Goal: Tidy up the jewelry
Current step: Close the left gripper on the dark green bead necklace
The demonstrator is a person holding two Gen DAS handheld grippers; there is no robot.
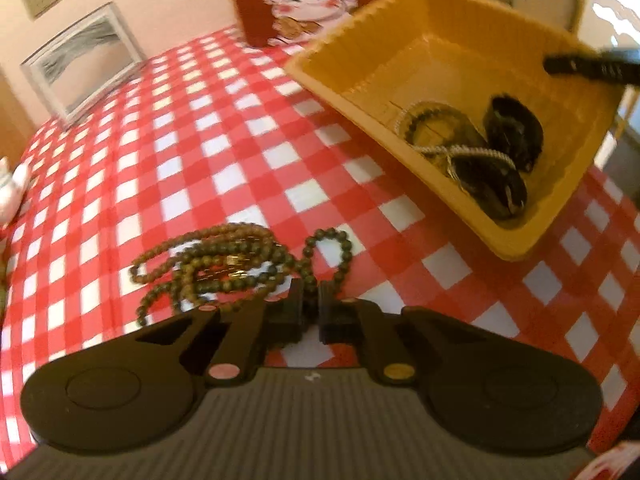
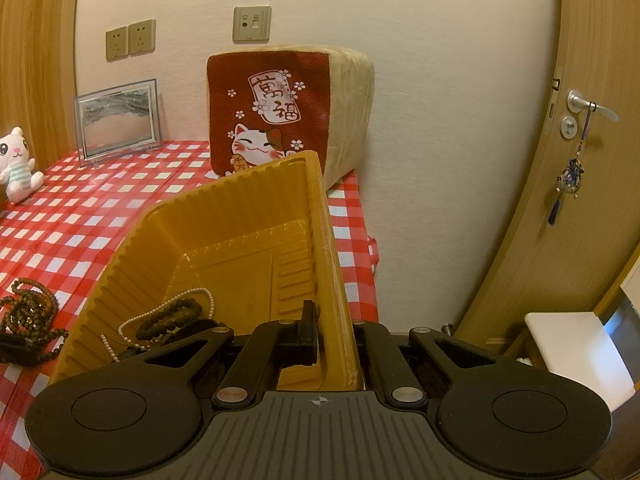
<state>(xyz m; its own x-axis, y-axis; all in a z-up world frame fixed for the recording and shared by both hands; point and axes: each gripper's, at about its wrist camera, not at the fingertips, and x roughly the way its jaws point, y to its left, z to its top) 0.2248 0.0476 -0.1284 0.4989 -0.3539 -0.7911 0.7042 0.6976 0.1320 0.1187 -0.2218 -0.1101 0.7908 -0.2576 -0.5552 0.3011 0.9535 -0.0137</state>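
Left wrist view: the left gripper (image 1: 310,294), low in the frame, has its jaws pinched on a strand of the brown bead necklace (image 1: 224,268) heaped on the checked tablecloth (image 1: 224,140). The yellow tray (image 1: 400,44), upper right, holds dark bracelets (image 1: 512,132).

Right wrist view: the right gripper (image 2: 332,336) clamps the tray's near wall; the necklace lies at the left edge.

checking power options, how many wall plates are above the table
3: two wall plates side by side on the left, and a third higher up, above the cat cushion. More may be hidden behind it.
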